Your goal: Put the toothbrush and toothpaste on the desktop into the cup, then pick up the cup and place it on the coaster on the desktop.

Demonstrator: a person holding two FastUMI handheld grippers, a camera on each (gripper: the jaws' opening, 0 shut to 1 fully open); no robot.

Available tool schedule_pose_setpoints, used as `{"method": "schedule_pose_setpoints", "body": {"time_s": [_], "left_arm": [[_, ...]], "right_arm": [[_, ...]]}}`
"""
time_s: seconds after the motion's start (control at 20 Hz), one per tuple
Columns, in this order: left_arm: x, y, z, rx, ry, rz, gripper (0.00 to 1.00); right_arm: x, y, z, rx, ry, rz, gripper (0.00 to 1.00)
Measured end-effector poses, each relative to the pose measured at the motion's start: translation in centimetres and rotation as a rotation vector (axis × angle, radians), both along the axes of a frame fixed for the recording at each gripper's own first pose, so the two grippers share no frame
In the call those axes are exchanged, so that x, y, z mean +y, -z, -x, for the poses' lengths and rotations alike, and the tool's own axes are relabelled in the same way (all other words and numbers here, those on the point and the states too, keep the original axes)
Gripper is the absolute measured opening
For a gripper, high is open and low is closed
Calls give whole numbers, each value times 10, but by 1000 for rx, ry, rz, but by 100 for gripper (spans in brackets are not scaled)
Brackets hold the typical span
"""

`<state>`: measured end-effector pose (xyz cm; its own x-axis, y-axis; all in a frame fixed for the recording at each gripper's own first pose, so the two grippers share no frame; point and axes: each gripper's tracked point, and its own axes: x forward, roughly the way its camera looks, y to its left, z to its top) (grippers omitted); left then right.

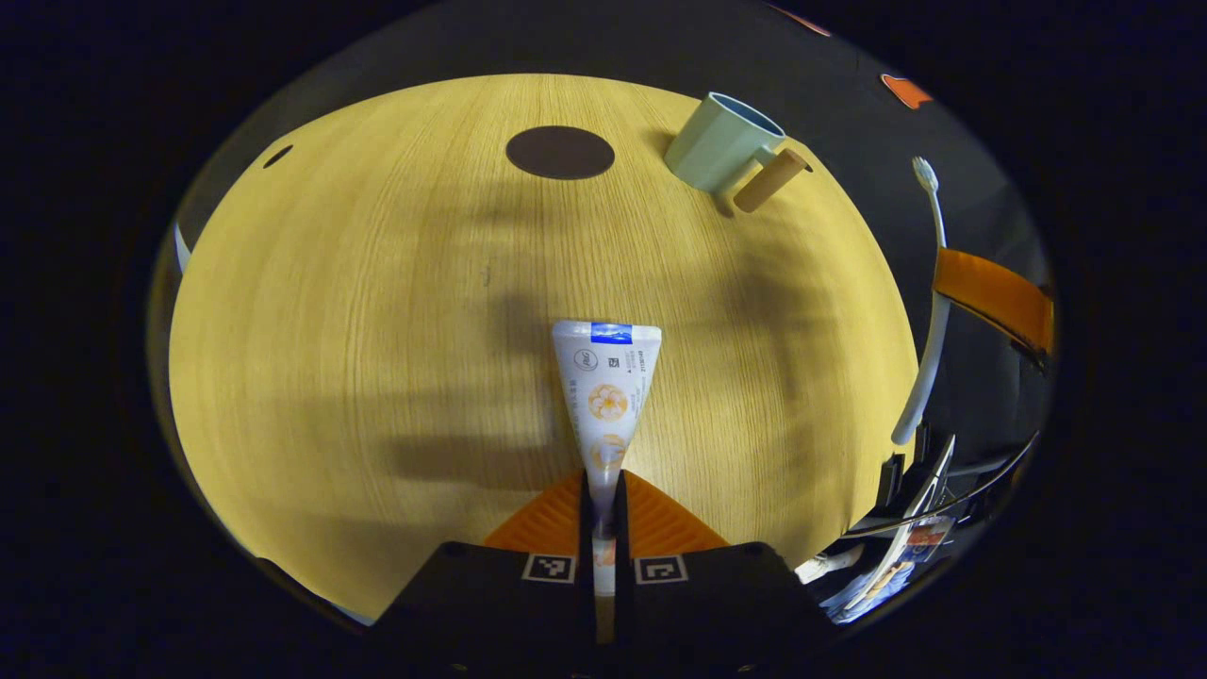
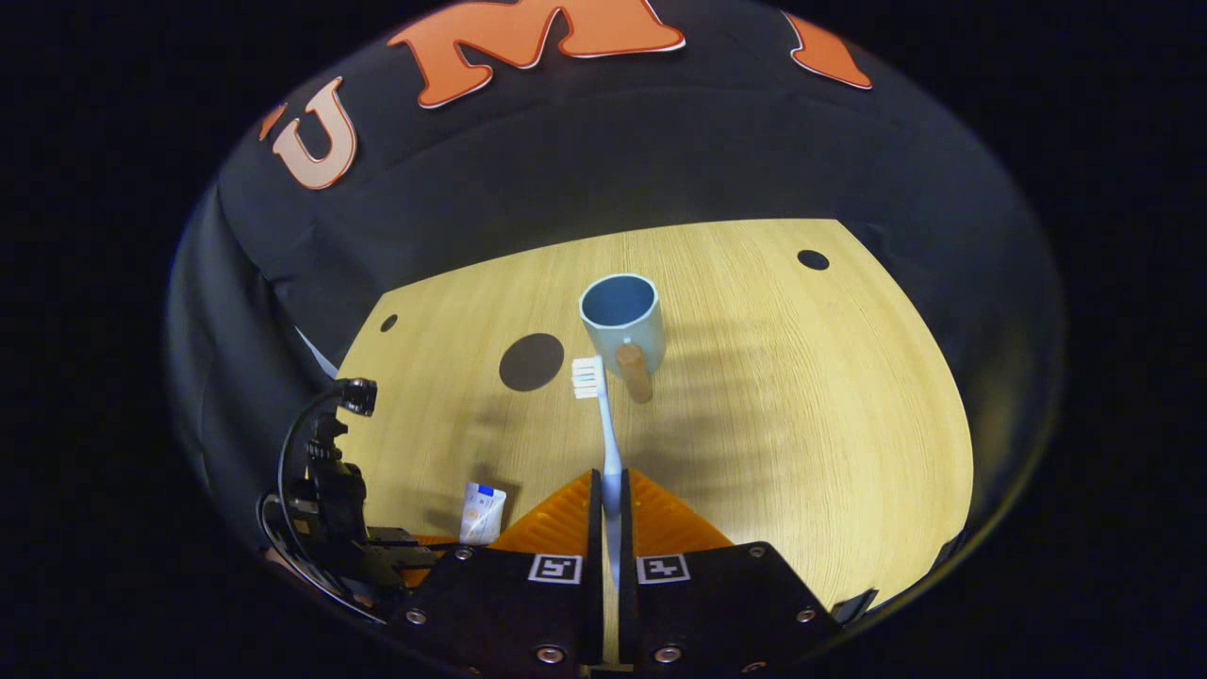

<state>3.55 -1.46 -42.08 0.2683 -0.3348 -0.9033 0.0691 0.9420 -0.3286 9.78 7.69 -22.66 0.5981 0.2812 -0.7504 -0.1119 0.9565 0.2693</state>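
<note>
In the left gripper view, the left gripper (image 1: 604,490) is clenched on the toothpaste (image 1: 607,396), both fingers pressing the tube near its lower end while its flat crimped end points forward above the table (image 1: 330,330). Farther off on the wooden top lies the round dark coaster (image 1: 560,153), and to the right of it stands the pale green cup (image 1: 721,144) with its wooden handle (image 1: 770,180) turned toward the table edge. At the right edge of this view the toothbrush (image 1: 929,311) shows, held in the other gripper, bristles up.

In the right gripper view, the right gripper (image 2: 611,490) is closed on the toothbrush (image 2: 603,415), grasping its handle between both fingers; the brush head points forward, toward the cup (image 2: 622,316). The cup stands upright on the table (image 2: 801,424), open mouth up, handle (image 2: 635,371) facing the camera, and the brush head appears just beside the handle in the picture, though whether they touch cannot be told. The coaster (image 2: 531,361) lies on the table left of the cup, apart from it. At the lower left the toothpaste (image 2: 482,514) shows again, held in the other gripper.
</note>
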Motion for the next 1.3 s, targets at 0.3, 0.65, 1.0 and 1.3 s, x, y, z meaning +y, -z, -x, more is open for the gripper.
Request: {"method": "schedule_pose_setpoints", "body": {"time_s": [0.3, 0.65, 1.0, 1.3], "left_arm": [[0, -1, 0, 3, -81, -3, 8], [5, -8, -8, 2, -144, -19, 8], [3, -10, -10, -9, -121, -24, 8], [4, 0, -30, -89, -77, -35, 8]], "right_arm": [[4, -6, -41, -122, -63, -28, 7], [4, -32, -117, -372, -35, -115, 7], [17, -76, -172, -671, -50, -203, 7], [32, -79, -203, -851, -92, -187, 7]]}}
